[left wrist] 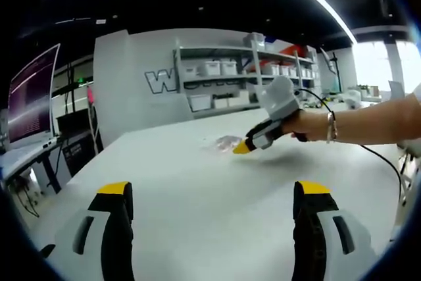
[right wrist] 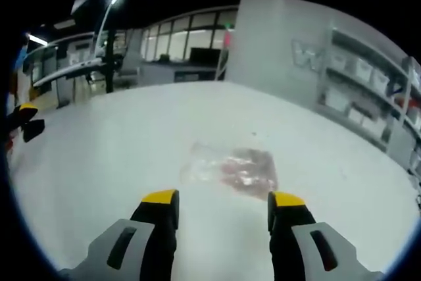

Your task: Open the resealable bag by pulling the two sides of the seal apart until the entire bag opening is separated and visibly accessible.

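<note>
White table [right wrist: 99,162] — clear resealable bag [right wrist: 230,169] flat, long axis crosswise in right gripper view

Shelves [left wrist: 237,77] of bins, perhaps monitor [left wrist: 31,93]

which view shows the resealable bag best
The right gripper view: the resealable bag lies flat on the table, close and unobstructed. In the left gripper view it is small and distant, partly hidden by the right gripper.

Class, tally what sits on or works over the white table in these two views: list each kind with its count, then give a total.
Resealable bag: 1
Grippers: 2, the left gripper and the right gripper, both open
White table: 1
Total: 4
</note>
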A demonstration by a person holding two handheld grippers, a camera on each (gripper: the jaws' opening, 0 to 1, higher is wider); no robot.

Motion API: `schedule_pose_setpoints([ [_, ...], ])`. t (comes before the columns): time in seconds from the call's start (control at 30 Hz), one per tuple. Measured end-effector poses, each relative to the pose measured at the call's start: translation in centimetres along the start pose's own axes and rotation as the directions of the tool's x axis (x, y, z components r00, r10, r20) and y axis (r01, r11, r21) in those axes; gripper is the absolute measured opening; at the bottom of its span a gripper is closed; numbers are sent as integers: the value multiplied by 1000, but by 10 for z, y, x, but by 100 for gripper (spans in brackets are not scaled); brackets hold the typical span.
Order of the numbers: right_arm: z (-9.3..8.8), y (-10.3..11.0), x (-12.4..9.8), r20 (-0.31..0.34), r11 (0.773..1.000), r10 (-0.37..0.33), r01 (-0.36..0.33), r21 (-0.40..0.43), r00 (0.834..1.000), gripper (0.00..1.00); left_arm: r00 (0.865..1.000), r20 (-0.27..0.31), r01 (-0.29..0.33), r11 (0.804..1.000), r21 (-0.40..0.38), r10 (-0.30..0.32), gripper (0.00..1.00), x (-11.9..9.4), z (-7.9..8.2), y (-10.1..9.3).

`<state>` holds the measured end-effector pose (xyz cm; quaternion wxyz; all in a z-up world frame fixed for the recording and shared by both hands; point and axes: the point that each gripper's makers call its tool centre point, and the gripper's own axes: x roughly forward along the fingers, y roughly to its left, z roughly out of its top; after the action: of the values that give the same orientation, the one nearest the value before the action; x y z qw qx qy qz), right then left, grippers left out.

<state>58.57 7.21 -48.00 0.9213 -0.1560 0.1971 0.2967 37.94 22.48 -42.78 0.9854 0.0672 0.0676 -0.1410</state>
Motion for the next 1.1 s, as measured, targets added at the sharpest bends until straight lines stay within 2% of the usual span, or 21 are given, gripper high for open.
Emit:
schedule_pose_setpoints([
  [0.43, -1, 4, 4, -7, 998, -2, 2, -55, 1000, 53, 1000, 2, 1, 1000, -4, -1, 99, 3, -2, 0],
  [0.6, -4, 7, 6, -22, 994, -10, 7, -111, 1000, 52, 1000, 3, -2, 1000, -7, 2, 99, 3, -2, 2],
  [0.8, 1, 8, 11, -12, 987, -12, 9, -163, 1000, 51, 1000, 6, -1, 1000, -9, 1, 99, 3, -1, 2],
  [1.1, 3, 9, 14, -6, 984, -6, 5, -176, 1000, 50, 1000, 5, -4, 1000, -13, 4, 99, 4, -2, 4],
])
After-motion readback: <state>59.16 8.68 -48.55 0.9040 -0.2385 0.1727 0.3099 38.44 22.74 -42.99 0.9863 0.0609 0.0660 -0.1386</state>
